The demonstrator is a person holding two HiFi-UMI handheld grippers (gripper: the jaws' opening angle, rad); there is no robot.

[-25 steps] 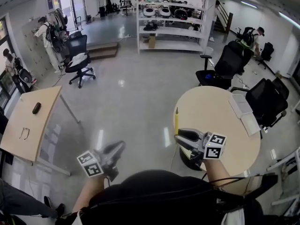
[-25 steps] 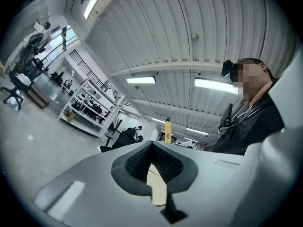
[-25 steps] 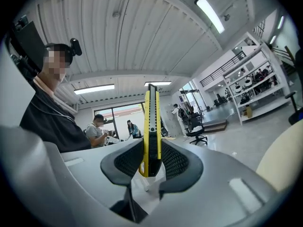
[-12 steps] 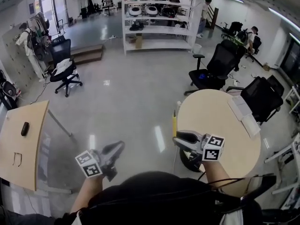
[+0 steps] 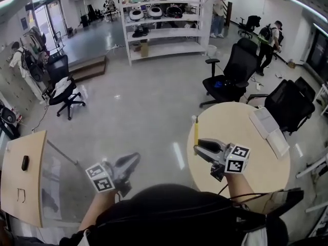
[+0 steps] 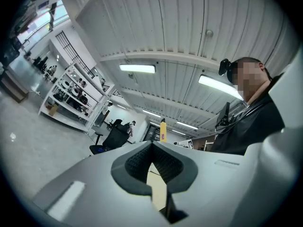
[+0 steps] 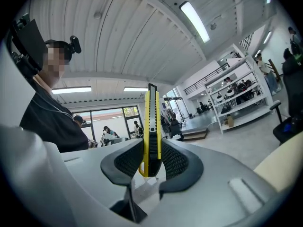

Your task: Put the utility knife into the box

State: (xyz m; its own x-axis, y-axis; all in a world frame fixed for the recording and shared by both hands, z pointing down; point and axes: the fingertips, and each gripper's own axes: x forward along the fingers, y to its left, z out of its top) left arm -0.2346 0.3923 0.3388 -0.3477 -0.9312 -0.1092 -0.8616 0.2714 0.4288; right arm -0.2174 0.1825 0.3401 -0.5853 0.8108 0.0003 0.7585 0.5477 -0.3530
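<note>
A yellow utility knife stands upright in my right gripper, above the near left edge of the round wooden table. In the right gripper view the knife rises between the two ribbed pads, and the gripper is shut on its lower end. My left gripper hangs over the floor to the left of the table, its pads meeting with nothing between them. From there the knife shows as a small yellow bar. Two flat white things lie at the table's far right; I cannot tell whether either is the box.
Black office chairs stand beyond the table, and another to its right. A white shelf rack is at the back. At the left is a wooden desk with a small dark thing on it. People stand in the distance.
The head view has swung right, so the wooden desk slid to the left edge and the round table drew nearer. Both grippers keep their places, the knife still held.
</note>
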